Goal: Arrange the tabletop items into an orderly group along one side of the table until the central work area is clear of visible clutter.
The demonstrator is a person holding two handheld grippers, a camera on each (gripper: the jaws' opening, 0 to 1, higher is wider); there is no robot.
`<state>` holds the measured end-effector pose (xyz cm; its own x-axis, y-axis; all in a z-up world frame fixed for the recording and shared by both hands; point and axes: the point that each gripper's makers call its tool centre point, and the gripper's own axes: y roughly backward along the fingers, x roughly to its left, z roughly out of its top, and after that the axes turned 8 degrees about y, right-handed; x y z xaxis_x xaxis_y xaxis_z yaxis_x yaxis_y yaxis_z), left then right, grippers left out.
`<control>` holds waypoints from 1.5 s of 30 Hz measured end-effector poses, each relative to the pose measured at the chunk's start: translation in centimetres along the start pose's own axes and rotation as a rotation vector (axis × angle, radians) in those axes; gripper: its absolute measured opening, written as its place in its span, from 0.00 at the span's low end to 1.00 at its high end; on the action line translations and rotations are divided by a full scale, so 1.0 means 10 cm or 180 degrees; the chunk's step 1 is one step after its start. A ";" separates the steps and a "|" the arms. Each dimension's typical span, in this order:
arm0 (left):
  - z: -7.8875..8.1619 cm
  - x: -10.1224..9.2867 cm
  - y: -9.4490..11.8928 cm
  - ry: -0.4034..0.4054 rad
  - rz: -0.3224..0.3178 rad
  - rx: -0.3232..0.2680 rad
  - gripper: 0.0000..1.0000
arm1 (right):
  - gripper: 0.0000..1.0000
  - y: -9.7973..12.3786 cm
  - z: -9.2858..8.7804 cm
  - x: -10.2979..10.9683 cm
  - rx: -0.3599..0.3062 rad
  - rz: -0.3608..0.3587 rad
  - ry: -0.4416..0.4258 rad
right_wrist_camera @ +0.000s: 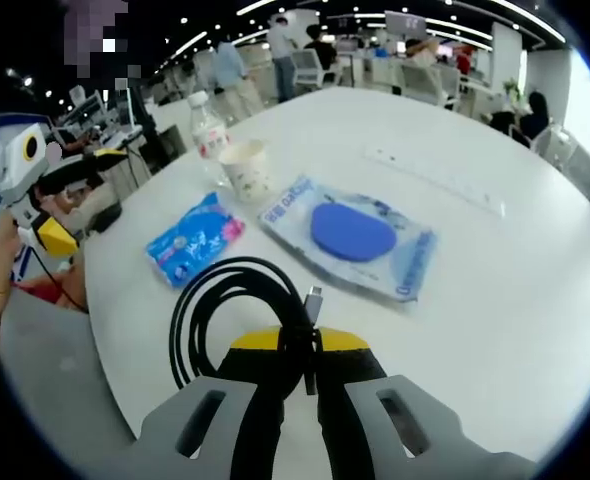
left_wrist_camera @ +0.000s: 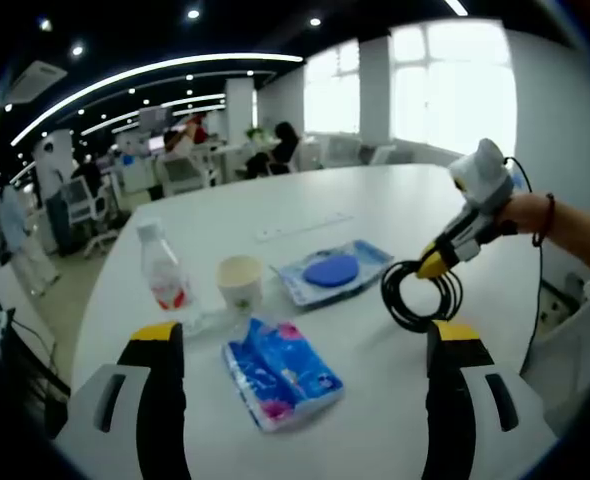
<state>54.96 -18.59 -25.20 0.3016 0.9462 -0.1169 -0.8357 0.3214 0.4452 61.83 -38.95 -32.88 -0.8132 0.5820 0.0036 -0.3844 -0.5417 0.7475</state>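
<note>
A white round tabletop (left_wrist_camera: 375,200) carries the items still to be grouped. The right gripper (right_wrist_camera: 297,345) has its fingers pinched on a coiled black cable (right_wrist_camera: 230,310), which hangs lifted above the tabletop near the edge closest to the person; in the left gripper view the same cable (left_wrist_camera: 420,292) dangles as loose loops from the right gripper (left_wrist_camera: 437,262). The left gripper (left_wrist_camera: 300,345) holds nothing, its fingers spread wide over a blue tissue pack (left_wrist_camera: 280,372) lying flat near that same edge. Beyond the pack stand a paper cup (left_wrist_camera: 240,280) and, just beside it, a small water bottle (left_wrist_camera: 163,265) with a red label; a flat plastic packet holding a blue disc (left_wrist_camera: 333,270) lies toward the middle, and a white power strip (left_wrist_camera: 300,227) lies farther in. The cable is probably light and limp, so its loops may sag or slip unless several strands are pinched together. The tissue pack should be soft, light and slick-wrapped, best taken across its narrow width. The cup looks empty, easily tipped or crushed, and wants a gentle hold on its wall.
</note>
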 end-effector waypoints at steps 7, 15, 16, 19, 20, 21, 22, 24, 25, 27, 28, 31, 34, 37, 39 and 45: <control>-0.02 0.01 0.00 -0.0002 0.0012 0.0040 0.96 | 0.10 0.06 -0.16 -0.21 0.0122 -0.0162 -0.0124; -0.04 0.01 -0.01 -0.0006 0.0005 0.0069 0.97 | 0.10 0.06 -0.37 -0.42 0.0204 -0.0318 -0.0339; -0.05 0.01 -0.01 -0.0010 0.0003 0.0074 0.97 | 0.10 0.06 -0.38 -0.44 0.0212 -0.0315 -0.0353; -0.06 0.00 -0.02 -0.0034 0.0006 0.0093 0.97 | 0.10 0.03 -0.45 -0.49 0.0233 -0.0316 -0.0435; -0.06 -0.01 -0.02 -0.0036 0.0007 0.0098 0.97 | 0.10 0.02 -0.47 -0.50 0.0238 -0.0318 -0.0444; -0.07 0.00 -0.02 -0.0034 0.0009 0.0101 0.97 | 0.10 0.02 -0.48 -0.51 0.0241 -0.0322 -0.0451; -0.07 0.00 -0.02 -0.0032 0.0011 0.0103 0.97 | 0.10 0.00 -0.51 -0.53 0.0260 -0.0329 -0.0477; -0.07 0.01 -0.02 -0.0028 0.0020 0.0103 0.97 | 0.10 -0.03 -0.55 -0.56 0.0288 -0.0337 -0.0493; -0.07 0.01 -0.02 -0.0021 0.0028 0.0103 0.97 | 0.10 -0.04 -0.57 -0.57 0.0302 -0.0338 -0.0496; -0.08 0.02 -0.02 -0.0019 0.0037 0.0110 0.96 | 0.10 -0.07 -0.59 -0.58 0.0313 -0.0334 -0.0471; -0.09 0.03 -0.02 -0.0017 0.0047 0.0118 0.96 | 0.10 -0.08 -0.59 -0.60 0.0320 -0.0338 -0.0475; -0.10 0.01 -0.03 -0.0037 0.0040 0.0131 0.96 | 0.11 -0.12 -0.59 -0.61 0.0306 -0.0322 -0.0462; -0.10 -0.02 -0.04 -0.0058 0.0020 0.0137 0.96 | 0.11 -0.16 -0.60 -0.63 0.0325 -0.0329 -0.0424; -0.11 -0.03 -0.04 -0.0069 0.0013 0.0155 0.96 | 0.11 -0.20 -0.61 -0.65 0.0353 -0.0353 -0.0403; -0.12 -0.02 -0.04 -0.0066 0.0016 0.0163 0.96 | 0.11 -0.21 -0.61 -0.66 0.0363 -0.0384 -0.0405; -0.12 0.02 -0.03 -0.0033 0.0046 0.0155 0.96 | 0.11 -0.25 -0.62 -0.69 0.0432 -0.0435 -0.0247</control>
<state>54.74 -18.51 -26.41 0.2948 0.9502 -0.1010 -0.8167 0.3054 0.4895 65.74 -45.34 -38.90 -0.7195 0.6922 -0.0569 -0.4222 -0.3709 0.8271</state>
